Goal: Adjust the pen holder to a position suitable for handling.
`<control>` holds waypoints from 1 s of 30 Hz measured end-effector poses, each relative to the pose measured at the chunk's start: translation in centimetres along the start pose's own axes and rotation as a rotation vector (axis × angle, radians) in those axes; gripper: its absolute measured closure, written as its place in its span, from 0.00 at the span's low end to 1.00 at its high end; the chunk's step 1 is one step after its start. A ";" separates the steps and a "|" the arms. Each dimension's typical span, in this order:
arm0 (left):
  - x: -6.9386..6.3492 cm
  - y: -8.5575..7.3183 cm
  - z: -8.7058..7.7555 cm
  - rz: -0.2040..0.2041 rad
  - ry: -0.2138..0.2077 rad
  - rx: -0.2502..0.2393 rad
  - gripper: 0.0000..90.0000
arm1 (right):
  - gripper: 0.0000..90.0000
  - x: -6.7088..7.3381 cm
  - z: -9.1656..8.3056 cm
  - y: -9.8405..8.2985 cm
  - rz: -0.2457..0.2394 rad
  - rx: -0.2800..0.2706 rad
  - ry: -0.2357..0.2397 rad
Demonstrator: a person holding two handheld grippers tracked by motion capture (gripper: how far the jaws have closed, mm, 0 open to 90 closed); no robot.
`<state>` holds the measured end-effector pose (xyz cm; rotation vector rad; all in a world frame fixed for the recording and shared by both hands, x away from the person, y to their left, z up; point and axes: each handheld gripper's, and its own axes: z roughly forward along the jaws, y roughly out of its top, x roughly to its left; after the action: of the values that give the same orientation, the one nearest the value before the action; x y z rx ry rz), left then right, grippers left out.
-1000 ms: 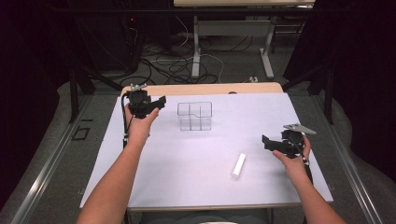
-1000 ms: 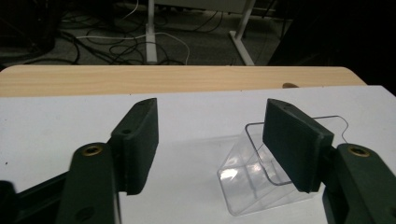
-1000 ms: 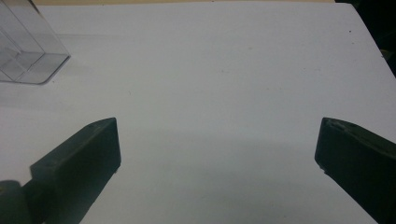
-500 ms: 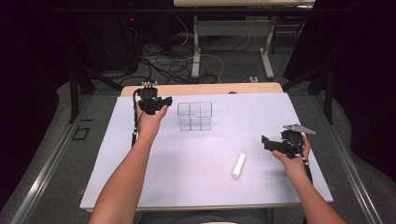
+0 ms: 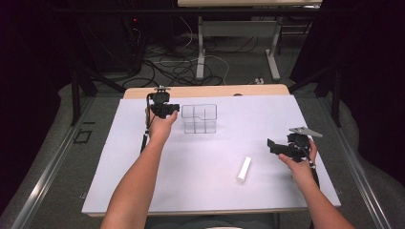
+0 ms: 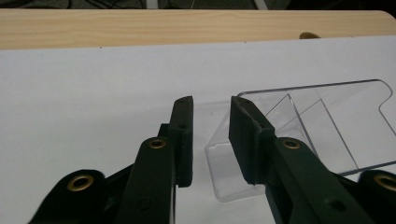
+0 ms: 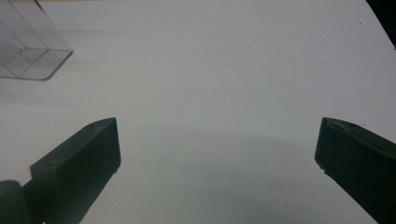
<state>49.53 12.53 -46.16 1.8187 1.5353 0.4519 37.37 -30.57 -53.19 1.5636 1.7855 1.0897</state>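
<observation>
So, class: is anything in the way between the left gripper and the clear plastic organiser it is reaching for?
Nothing visible. The left gripper is at the clear organiser, its fingers either side of the near wall and just been closing. Only bare white table around it.

Wooden tabletop [image 5: 205, 90], bare light-wood strip along far edge. White sheet [image 5: 210, 157] covers rest of it. Clear plastic divided organizer [image 5: 199, 119] stands on sheet, far left of centre. White cylinder [image 5: 244, 169] lies on sheet near front, right of centre, well apart from organizer.
</observation>
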 end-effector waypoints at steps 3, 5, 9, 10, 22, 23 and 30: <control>-0.1 -0.1 0.5 -0.009 0.005 0.009 0.82 | 0.00 0.0 0.0 0.0 0.011 0.005 0.002; -0.2 -0.2 0.8 -0.013 0.002 0.019 0.83 | 0.00 0.0 0.0 0.0 0.012 0.006 0.003; -0.5 -0.4 1.2 -0.014 0.003 0.034 0.87 | 0.00 0.0 0.0 0.0 0.012 0.004 0.004; -0.5 -0.5 1.3 -0.018 0.007 0.039 0.88 | 0.00 0.0 0.0 0.0 0.013 0.005 0.004; -1.0 -0.9 1.7 0.002 -0.013 0.046 1.00 | 0.00 0.0 0.0 0.0 0.014 0.007 0.005; -1.0 -0.9 1.7 0.002 -0.014 0.046 1.00 | 0.00 0.0 0.0 0.0 0.012 0.006 0.004; -1.0 -1.1 1.6 -0.007 -0.019 0.042 1.00 | 0.00 0.1 0.1 0.0 0.014 0.008 0.003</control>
<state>49.61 11.16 -47.83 1.8438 1.5483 0.4006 37.41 -30.45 -53.27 1.5821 1.7855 1.0931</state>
